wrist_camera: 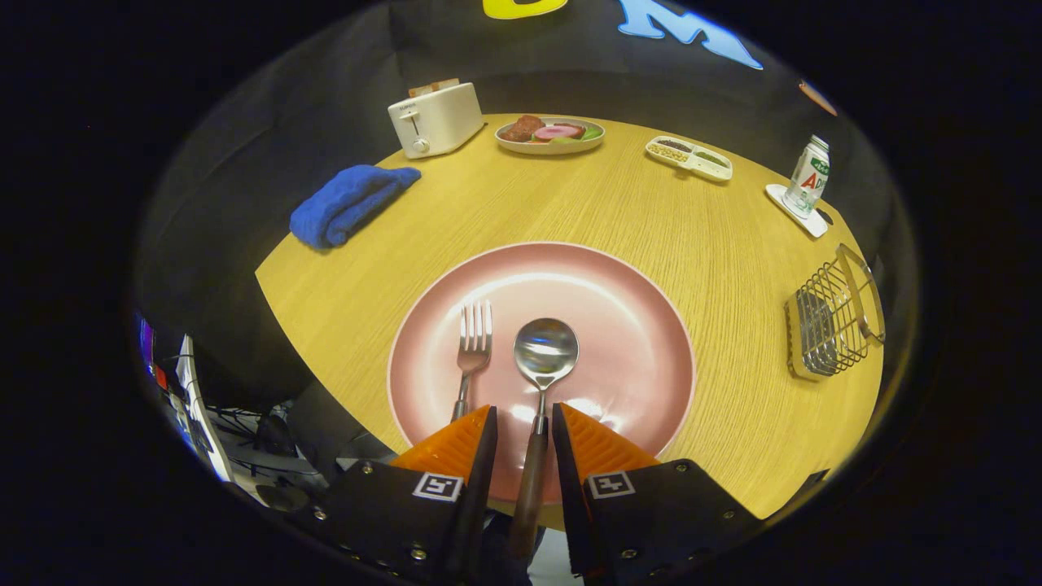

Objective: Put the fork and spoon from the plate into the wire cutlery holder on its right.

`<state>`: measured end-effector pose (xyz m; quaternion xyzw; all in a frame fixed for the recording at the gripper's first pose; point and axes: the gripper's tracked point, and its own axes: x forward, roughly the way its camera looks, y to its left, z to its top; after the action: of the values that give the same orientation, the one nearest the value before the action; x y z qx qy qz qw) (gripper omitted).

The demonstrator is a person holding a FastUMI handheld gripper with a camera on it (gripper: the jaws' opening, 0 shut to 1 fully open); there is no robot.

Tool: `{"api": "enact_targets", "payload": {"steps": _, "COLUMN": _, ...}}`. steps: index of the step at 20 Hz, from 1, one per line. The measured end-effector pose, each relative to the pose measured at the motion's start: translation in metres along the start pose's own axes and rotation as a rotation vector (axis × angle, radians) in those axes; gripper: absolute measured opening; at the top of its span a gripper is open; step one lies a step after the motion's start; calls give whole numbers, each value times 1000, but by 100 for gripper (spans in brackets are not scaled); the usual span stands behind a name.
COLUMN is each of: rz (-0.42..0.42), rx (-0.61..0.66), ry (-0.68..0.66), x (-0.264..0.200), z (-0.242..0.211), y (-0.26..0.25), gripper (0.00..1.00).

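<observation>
Orange ridged fingers [456, 443] of the gripper [523, 435] stand a little apart over the near rim of a pink plate [635, 325], which sits on a round table [610, 212] of pale wood. The spoon [544, 358] lies on the plate with its bowl away from the gripper and its brown handle running back through the gap between the two fingers; there is a sliver of space on each side of the handle, so the jaws look narrowly open rather than pressed on it, though the fisheye bend makes contact hard to rule out. The fork [474, 346] lies just to the left of the spoon, roughly parallel, tines pointing away, and its handle passes under the tip of the left finger. The wire cutlery holder [830, 321] stands on the table well to the right of the plate, near the table's edge, and appears tilted by the lens. Beyond the plate, a folded blue cloth [346, 203] lies to the left, with a white toaster [435, 118] behind it. A dish of food [550, 134] sits at the far side, a small divided tray [689, 156] to its right, and a bottle [809, 175] stands on a white coaster [806, 218] beyond the holder.
</observation>
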<state>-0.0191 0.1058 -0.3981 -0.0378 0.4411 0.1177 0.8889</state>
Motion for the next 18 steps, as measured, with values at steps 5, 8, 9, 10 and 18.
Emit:
{"api": "enact_targets", "payload": {"steps": 5, "rz": -18, "rx": -32, "ry": 20, "x": 6, "z": -4, "y": -6, "gripper": 41}}
{"api": "enact_targets", "payload": {"steps": 8, "rz": -62, "rx": -66, "ry": 20, "x": 3, "z": -2, "y": -15, "gripper": 39}}
{"api": "enact_targets", "payload": {"steps": 9, "rz": -54, "rx": -59, "ry": 34, "x": 6, "z": -3, "y": -16, "gripper": 10}}
{"api": "enact_targets", "payload": {"steps": 10, "rz": -49, "rx": -48, "ry": 36, "x": 7, "z": -1, "y": -16, "gripper": 10}}
{"api": "enact_targets", "payload": {"steps": 18, "rz": 11, "rx": 94, "ry": -1, "x": -6, "z": 17, "y": -17, "gripper": 10}}
